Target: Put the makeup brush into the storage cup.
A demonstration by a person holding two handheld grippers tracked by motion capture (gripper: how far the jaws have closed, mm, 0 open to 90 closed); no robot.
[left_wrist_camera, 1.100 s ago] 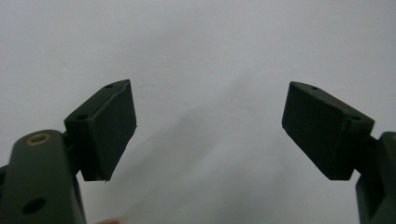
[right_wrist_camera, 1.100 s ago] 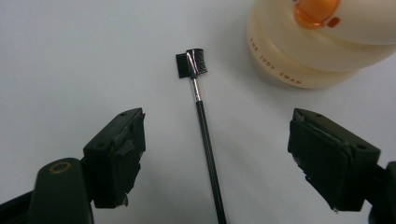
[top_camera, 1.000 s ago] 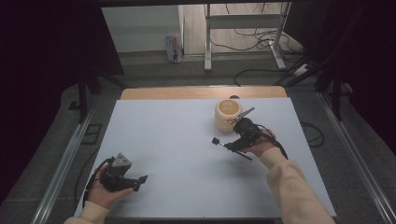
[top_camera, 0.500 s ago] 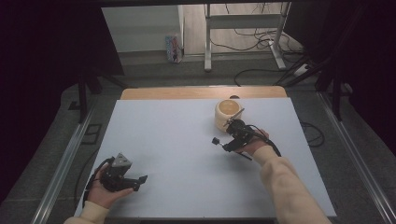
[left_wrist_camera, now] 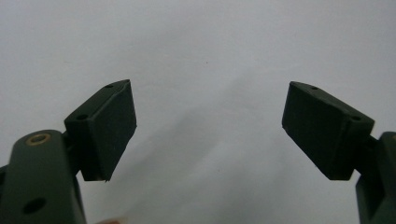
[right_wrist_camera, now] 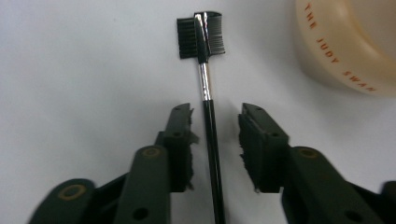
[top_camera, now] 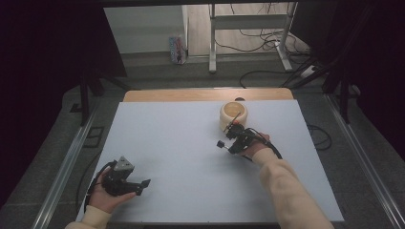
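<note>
A thin black brush [right_wrist_camera: 208, 93] with a small comb head lies on the white table [top_camera: 167, 138], toward its far right corner. Its handle runs between the jaws of the right gripper [right_wrist_camera: 215, 140], which have just been closing; a narrow gap seems to remain on each side, so they do not appear to pinch it yet. A tan pot [top_camera: 233, 114] stands just beyond. Near the front left corner, the left gripper [left_wrist_camera: 210, 126] rests spread wide with nothing between its jaws.
</note>
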